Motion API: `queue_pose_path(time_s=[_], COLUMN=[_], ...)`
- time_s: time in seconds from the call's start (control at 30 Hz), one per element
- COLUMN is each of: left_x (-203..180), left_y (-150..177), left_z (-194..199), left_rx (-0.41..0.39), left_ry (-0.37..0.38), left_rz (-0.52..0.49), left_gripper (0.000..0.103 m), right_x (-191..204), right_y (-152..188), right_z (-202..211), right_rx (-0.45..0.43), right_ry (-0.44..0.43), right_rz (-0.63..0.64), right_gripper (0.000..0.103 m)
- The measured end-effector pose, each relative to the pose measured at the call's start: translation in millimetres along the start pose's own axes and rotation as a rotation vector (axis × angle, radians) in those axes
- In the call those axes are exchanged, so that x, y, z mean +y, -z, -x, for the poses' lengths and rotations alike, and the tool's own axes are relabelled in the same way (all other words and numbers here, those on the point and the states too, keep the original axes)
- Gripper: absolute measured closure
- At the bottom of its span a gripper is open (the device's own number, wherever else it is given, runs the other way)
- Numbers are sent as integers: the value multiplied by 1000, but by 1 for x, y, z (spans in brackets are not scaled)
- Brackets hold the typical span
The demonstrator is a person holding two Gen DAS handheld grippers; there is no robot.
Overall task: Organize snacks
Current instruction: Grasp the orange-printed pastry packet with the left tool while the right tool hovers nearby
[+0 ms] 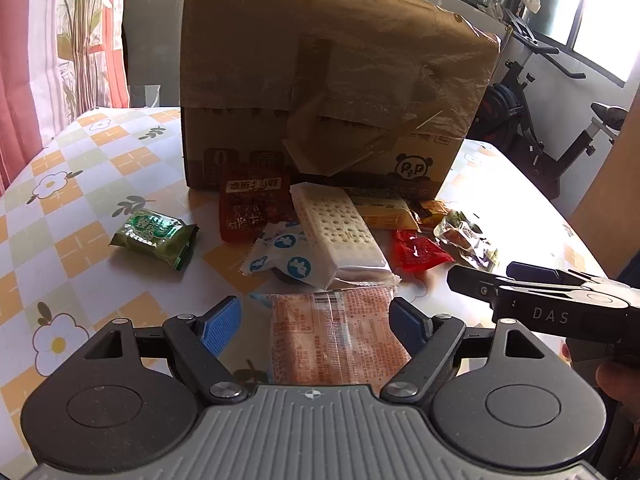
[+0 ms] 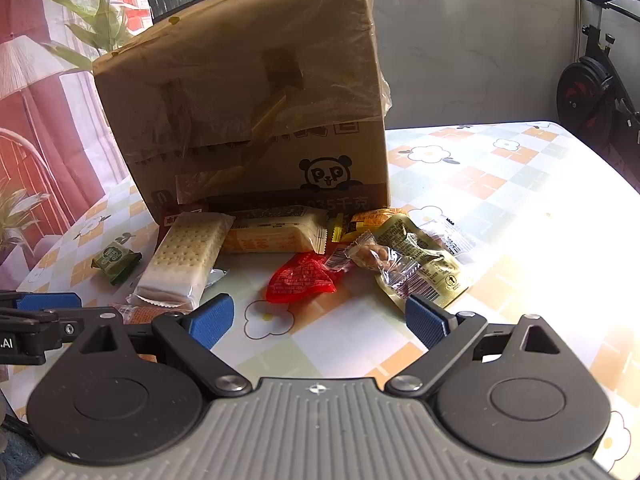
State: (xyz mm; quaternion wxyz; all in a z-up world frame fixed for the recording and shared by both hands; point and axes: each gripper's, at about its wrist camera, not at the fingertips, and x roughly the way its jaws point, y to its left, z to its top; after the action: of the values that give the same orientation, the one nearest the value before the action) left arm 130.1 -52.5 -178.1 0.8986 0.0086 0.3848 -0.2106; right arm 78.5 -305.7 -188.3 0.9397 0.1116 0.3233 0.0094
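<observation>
Nothing looks sorted yet, as far as I can judge: the snacks lie in a loose heap on the table (image 1: 80,184) right in front of the cardboard box (image 1: 320,80), which stands closed and taped. My left hand-held gripper (image 1: 316,320) has its jaws apart, straddling the orange packet (image 1: 336,340) nearest me, pads not pressing on it. My right hand-held gripper (image 2: 320,320) is spread wide over bare tablecloth, empty, with the red sachet (image 2: 300,282) just ahead. The cracker pack (image 1: 340,232), green packet (image 1: 154,234), and blue-and-white wrapper (image 1: 280,252) lie untouched. By my reckoning the whole job remains, starting with that orange packet.
</observation>
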Motion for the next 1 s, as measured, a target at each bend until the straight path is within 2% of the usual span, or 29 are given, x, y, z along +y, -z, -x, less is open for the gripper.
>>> queue_pose_path(time_s=[0.5,0.57,0.77,1.0], left_x=[-17,-12,4,27], left_y=[12,12,10,6], left_z=[-35,-33,-24,-14], left_rx=[131,131,124,94], left_ry=[-25,-16,-77,-169], left_rz=[-30,-11,32,111], left_gripper=[16,22,26,26], right_x=[-9,-9,-7,4], right_y=[2,1,1,-6], right_z=[-1,-1,-2,-19], right_rx=[6,7,5,34], right_ry=[16,14,3,-87], right_rz=[-29,-29,-30,-33], right_gripper=[9,9,11,25])
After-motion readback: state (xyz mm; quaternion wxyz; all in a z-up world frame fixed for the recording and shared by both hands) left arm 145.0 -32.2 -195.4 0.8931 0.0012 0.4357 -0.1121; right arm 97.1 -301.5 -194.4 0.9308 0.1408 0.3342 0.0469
